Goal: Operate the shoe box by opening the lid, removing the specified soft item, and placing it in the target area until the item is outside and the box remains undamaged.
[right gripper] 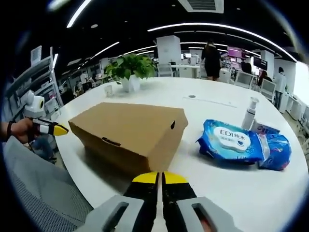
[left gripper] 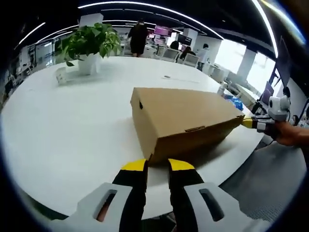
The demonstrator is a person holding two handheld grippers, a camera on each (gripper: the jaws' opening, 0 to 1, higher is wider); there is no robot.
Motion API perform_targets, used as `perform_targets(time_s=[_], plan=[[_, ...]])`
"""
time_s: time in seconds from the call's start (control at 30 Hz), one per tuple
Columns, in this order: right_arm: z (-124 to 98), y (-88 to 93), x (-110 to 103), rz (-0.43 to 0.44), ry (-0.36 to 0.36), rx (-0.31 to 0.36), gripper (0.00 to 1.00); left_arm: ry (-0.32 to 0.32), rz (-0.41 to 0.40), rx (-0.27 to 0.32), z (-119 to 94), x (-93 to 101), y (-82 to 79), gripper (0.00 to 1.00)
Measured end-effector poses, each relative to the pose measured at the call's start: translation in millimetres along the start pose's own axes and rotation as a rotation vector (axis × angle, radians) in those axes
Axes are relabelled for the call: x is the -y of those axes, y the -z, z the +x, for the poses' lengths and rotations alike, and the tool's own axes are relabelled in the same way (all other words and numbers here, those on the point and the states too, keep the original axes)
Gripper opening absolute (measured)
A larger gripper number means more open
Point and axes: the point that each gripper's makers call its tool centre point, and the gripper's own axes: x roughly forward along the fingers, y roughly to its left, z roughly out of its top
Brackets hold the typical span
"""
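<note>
Shoe box (left gripper: 186,123) rests lid shut on white worktop (left gripper: 72,125). Left claw (left gripper: 157,165) slightly parted, grasping nothing, near one box corner. Right claw (right gripper: 160,178) clenched, empty, near another corner.

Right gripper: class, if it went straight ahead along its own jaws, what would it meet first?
Most likely the near corner of the closed cardboard shoe box, which lies just ahead of the right gripper. Its jaws are nearly together. Depth is hard to judge here.

Black fingers (left gripper: 135,186), yellow tips, grey slotted mounts.
</note>
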Motion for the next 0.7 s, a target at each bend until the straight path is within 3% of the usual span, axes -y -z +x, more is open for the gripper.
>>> perform_targets(time_s=[0.17, 0.23, 0.33, 0.43, 0.5, 0.63, 0.7], plan=[[-7, -6.7, 10, 0.016, 0.024, 0.008, 0.0, -0.041, -0.085, -0.001, -8, -13.3, -2.9, 0.17], [-12, -11.2, 17, 0.049, 0.05, 0.015, 0.02, -0.028, -0.153, 0.047, -14, -14.8, -12.8, 0.18], [-21, -26.7, 19, 0.133, 0.046, 0.084, 0.09, -0.031, -0.179, 0.095, -24, -18.5, -26.3, 0.22], [-21, -34.6, 13, 0.202, 0.012, 0.102, 0.21, 0.003, -0.266, 0.147, -28, -14.9, -42.8, 0.27], [-20, -43.4, 9, 0.297, -0.013, 0.14, 0.28, 0.03, -0.306, 0.183, -28, -11.5, -55.5, 0.3], [-9, -44.8, -5, 0.348, -0.07, 0.149, 0.3, 0.055, -0.277, 0.146, -15, -0.9, -56.7, 0.31], [-5, -39.4, -16, 0.353, -0.079, 0.122, 0.3, 0.068, -0.256, 0.097, -6, 5.4, -49.3, 0.32]])
